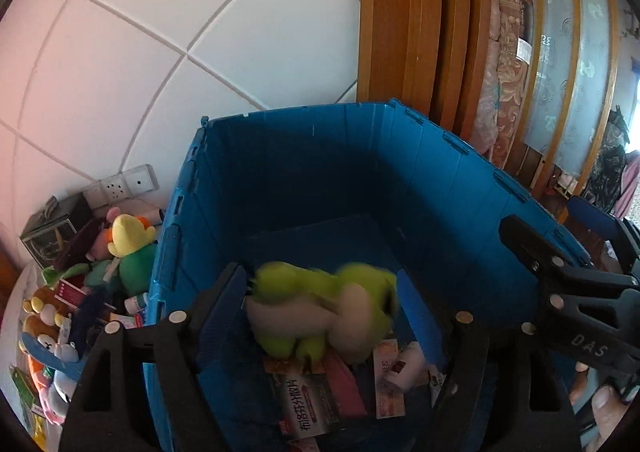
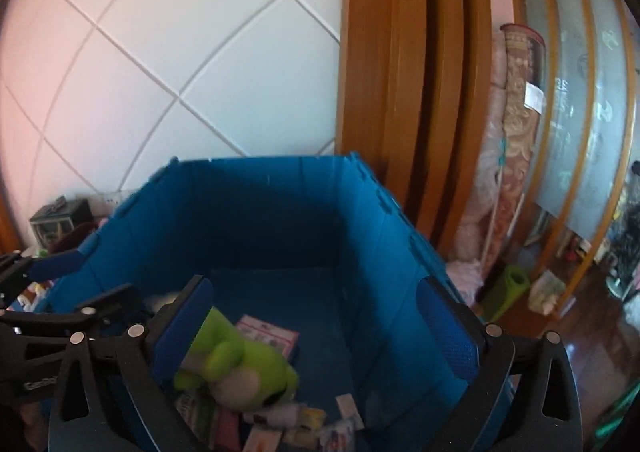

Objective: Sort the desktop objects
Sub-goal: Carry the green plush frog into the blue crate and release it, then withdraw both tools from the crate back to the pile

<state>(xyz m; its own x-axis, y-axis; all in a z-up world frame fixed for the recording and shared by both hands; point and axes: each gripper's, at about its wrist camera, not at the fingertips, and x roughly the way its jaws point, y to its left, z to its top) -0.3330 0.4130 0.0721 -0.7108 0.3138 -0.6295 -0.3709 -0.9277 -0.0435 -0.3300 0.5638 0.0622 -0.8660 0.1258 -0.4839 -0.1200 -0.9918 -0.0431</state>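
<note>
Both grippers are hanging over the blue bin (image 1: 304, 188). The left gripper (image 1: 322, 312) and right gripper (image 2: 316, 326) are wide apart, gripping nothing. The green plush toy (image 1: 320, 312) is blurry, dropping inside the bin onto the medicine boxes (image 1: 304, 404). Next comes reaching for another toy from the toy pile (image 1: 80, 292) beside the bin.

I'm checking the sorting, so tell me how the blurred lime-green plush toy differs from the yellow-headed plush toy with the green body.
The lime-green plush toy is inside the blue plastic crate, above the medicine boxes; the yellow-headed plush toy is outside it, in the pile by the wall. The lime-green one is motion-blurred; the yellow-headed one looks sharp. Its belly is whitish; the other's body is darker green. Both are soft toys, and no hand-held gripper holds either.
</note>
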